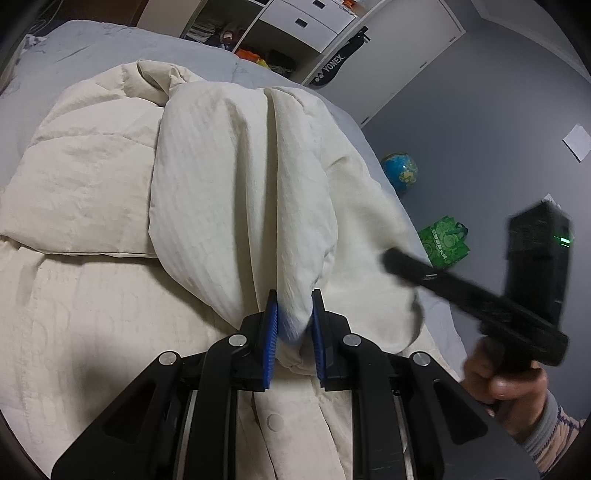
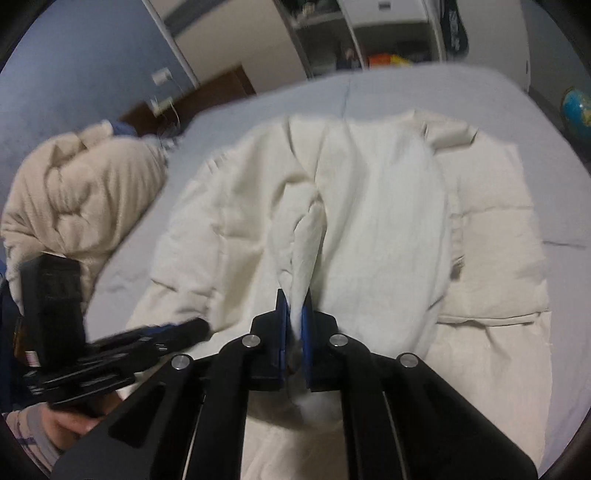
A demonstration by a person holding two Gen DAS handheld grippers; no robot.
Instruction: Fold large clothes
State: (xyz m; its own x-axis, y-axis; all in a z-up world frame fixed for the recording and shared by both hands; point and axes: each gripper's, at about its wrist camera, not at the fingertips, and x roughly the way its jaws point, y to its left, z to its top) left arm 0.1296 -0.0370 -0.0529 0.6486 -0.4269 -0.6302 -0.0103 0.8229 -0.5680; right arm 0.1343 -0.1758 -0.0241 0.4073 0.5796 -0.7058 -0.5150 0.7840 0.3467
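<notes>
A large cream padded coat (image 1: 92,184) lies spread on a grey bed (image 1: 92,44). My left gripper (image 1: 294,314) is shut on a bunched part of the coat's fabric and holds it lifted over the coat's body. My right gripper (image 2: 294,306) is shut on another bunched fold of the same coat (image 2: 369,203), also lifted. Each gripper shows blurred in the other's view: the right one at the right edge (image 1: 476,302), the left one at the lower left (image 2: 110,354).
A beige quilt (image 2: 74,199) is heaped on the bed's far left. On the floor beside the bed are a blue globe (image 1: 400,171) and a green bag (image 1: 445,240). White shelves (image 1: 288,29) stand beyond the bed.
</notes>
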